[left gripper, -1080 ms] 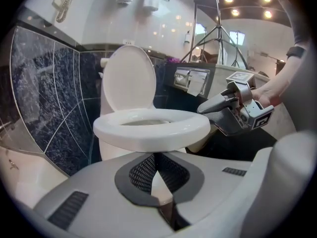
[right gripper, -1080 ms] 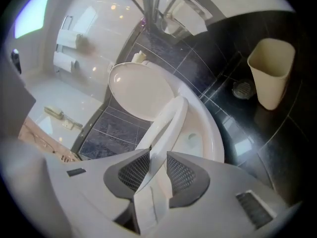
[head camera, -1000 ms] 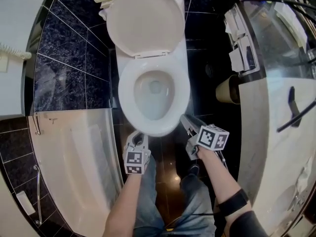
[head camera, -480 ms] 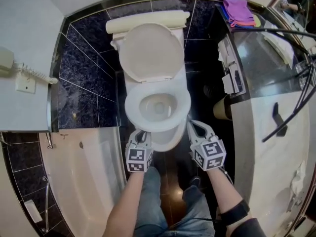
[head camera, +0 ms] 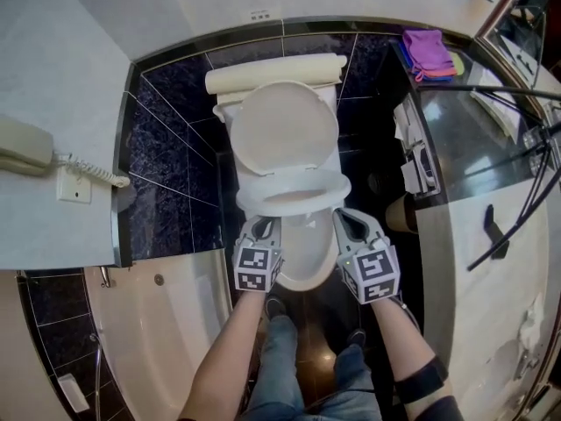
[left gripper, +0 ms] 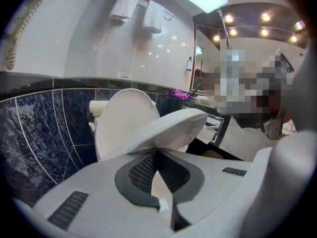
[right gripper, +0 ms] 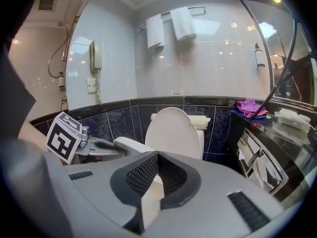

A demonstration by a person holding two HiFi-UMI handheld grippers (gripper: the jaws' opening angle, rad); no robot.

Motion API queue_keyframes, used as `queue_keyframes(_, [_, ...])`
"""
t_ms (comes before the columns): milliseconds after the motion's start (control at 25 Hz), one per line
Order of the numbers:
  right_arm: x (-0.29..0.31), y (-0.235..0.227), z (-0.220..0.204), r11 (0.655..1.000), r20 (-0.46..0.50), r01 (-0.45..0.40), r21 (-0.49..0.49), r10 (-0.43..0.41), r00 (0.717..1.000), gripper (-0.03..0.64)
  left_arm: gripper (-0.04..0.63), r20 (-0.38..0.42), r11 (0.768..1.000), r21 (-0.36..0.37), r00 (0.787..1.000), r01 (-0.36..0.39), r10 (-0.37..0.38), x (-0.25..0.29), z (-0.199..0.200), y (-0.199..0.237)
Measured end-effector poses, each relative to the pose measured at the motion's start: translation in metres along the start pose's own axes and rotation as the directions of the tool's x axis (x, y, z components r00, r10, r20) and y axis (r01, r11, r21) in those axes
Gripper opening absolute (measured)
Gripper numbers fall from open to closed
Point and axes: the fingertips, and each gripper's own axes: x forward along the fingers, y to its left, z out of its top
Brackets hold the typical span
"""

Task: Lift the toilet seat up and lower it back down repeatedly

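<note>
The white toilet seat is tilted up at its front, above the bowl. The lid stands raised against the tank. My left gripper is shut on the seat's front left edge. My right gripper is shut on the front right edge. In the left gripper view the seat slopes up from the pinched pads of the left gripper. In the right gripper view the right gripper pinches the white rim, with the lid behind it.
A bathtub lies to the left, and a wall phone hangs above it. On the right is a vanity counter with a purple cloth at its far end. A tan bin stands beside the toilet. Towels hang on the back wall.
The seat lay flat on the bowl; now its front is raised. Both grippers rose with it. The right gripper rolled upright from beside the bowl and shut on the rim.
</note>
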Motion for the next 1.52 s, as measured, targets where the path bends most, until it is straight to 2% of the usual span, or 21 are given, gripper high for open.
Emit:
queue_keyframes(120, [0.016,-0.001,0.021,1.000,0.008,0.010,-0.014,-0.010,1.000,0.018,-0.012,0.014,1.000,0.021,1.000,-0.002,0.001,0.015,0.018,0.018])
queue_keyframes(320, [0.044,0.001,0.046,1.000,0.009,0.018,-0.018,-0.018,1.000,0.018,-0.012,0.040,0.997,0.069,0.998,0.036,-0.039,0.037,0.060,0.035])
queue_keyframes(520, [0.068,0.005,0.062,1.000,-0.008,0.013,-0.026,-0.013,1.000,0.018,-0.012,0.065,0.995,0.090,0.997,0.030,-0.036,0.068,0.093,0.062])
queue_keyframes(840, [0.094,-0.008,0.072,0.999,-0.029,0.031,0.010,-0.031,0.999,0.018,-0.012,0.028,0.993,0.120,1.000,0.009,-0.012,0.111,0.125,0.102])
queue_keyframes(1040, [0.101,-0.011,0.070,0.999,-0.050,0.035,0.017,-0.034,0.998,0.018,-0.012,0.034,0.995,0.099,0.999,0.011,-0.014,0.110,0.134,0.109])
queue_keyframes(1240, [0.098,-0.009,0.066,0.999,-0.057,0.030,0.016,-0.029,0.998,0.018,-0.012,0.020,0.995,0.100,1.000,0.000,-0.002,0.104,0.119,0.111])
queue_keyframes(1520, [0.075,-0.005,0.061,1.000,-0.057,0.013,-0.006,-0.013,0.998,0.018,-0.012,0.056,0.994,0.110,0.998,0.001,-0.007,0.063,0.133,0.084])
